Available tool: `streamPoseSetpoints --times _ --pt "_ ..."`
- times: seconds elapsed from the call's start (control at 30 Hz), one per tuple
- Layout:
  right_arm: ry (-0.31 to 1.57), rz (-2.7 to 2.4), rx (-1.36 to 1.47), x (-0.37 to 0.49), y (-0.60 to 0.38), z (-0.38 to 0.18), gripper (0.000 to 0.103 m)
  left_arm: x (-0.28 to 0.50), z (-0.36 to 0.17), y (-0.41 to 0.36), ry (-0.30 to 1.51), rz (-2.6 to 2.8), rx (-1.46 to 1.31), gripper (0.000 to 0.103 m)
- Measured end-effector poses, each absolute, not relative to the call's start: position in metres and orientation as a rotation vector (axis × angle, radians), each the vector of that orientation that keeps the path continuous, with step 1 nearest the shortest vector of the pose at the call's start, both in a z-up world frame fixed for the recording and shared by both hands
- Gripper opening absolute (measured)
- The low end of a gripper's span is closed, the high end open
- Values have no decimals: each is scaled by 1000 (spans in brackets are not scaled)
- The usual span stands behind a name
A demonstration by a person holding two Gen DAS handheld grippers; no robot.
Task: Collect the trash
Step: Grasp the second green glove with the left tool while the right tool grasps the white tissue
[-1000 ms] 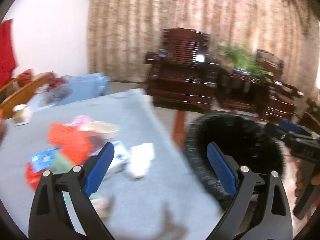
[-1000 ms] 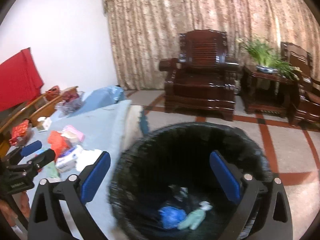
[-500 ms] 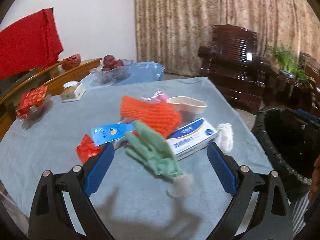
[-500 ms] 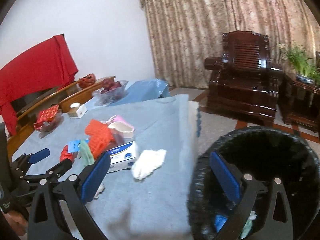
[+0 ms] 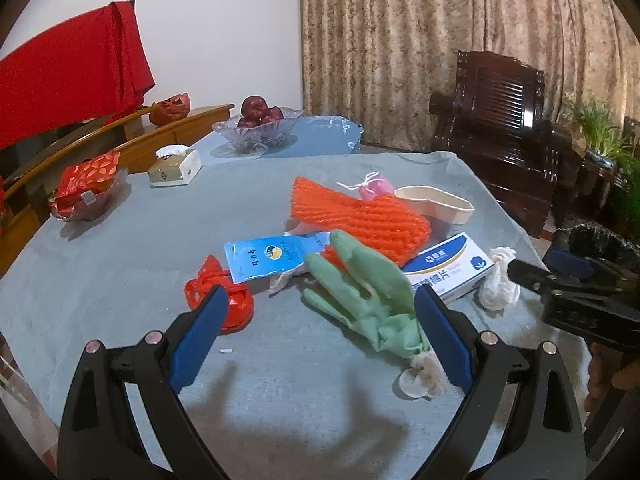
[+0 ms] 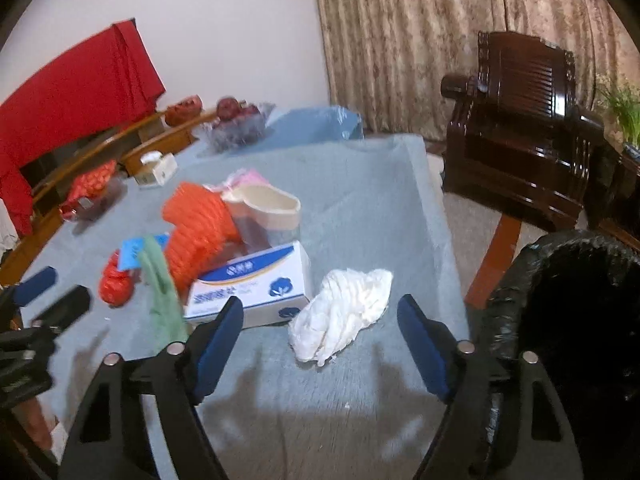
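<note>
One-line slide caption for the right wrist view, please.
Open right tongs hover over a crumpled white tissue on the blue-clothed table, trash bin at right.

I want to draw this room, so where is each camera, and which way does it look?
Left wrist: sits on the left gripper, looks down across the table at the green glove; its own open fingers show, plus the right gripper at the right edge.
Right wrist: sits on the right gripper, looks at the white wad by the bin; its own fingers show, jaws just closing with nothing gripped.
Both share the glove, the box, the orange net and the wad.
</note>
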State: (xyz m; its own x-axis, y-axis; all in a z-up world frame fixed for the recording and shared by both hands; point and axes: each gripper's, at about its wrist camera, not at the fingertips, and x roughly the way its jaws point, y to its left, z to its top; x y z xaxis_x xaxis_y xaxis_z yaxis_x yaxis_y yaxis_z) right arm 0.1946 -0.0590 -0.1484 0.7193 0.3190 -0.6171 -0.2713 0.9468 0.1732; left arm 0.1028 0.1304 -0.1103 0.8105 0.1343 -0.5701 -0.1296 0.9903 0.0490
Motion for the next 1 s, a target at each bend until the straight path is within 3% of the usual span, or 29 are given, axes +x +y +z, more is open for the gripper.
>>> streamPoseSetpoints --times 0.17,0.3,0.43,0.83,1.0 --pt "762 329 60 207 -55 -167 60 108 -115 132 620 138 4 91" --pt "800 363 61 208 -55 -176 32 111 -120 126 633 125 -2 91" --pt "794 391 56 203 -58 -174 21 115 -125 117 648 105 -3 91" --pt "759 367 69 189 -83 -156 20 136 -151 92 715 91 -7 91" --pt "754 369 80 191 -83 -155 20 148 -165 91 774 101 -16 75"
